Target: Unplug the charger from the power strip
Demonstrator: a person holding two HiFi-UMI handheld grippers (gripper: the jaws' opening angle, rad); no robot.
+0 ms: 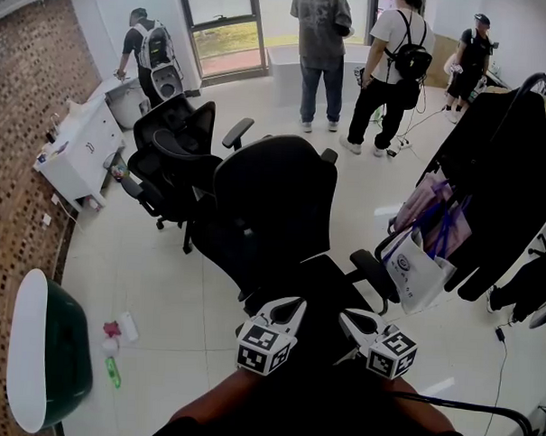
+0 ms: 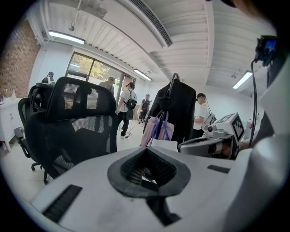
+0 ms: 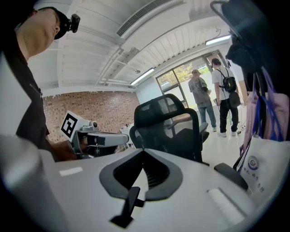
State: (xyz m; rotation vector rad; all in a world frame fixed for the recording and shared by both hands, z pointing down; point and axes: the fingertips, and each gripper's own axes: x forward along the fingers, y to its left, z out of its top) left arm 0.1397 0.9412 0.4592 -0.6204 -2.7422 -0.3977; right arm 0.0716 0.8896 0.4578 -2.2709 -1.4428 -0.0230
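I cannot make out a charger or a power strip in any view. Both grippers are held close to the person's body, above the seat of a black office chair (image 1: 274, 204). In the head view the left gripper (image 1: 290, 305) sits beside the right gripper (image 1: 352, 319), both pointing forward at the chair. The left gripper (image 2: 147, 152) has its jaws closed together with nothing between them. The right gripper (image 3: 142, 152) is likewise shut and empty. Each gripper view shows the other gripper off to one side, with its marker cube.
A second black chair (image 1: 172, 154) stands behind the first. A clothes rack with dark coats (image 1: 510, 178) and tote bags (image 1: 424, 264) is at the right. Several people (image 1: 321, 52) stand at the back. A white cabinet (image 1: 82, 150) lines the brick wall; small items (image 1: 114, 337) lie on the floor.
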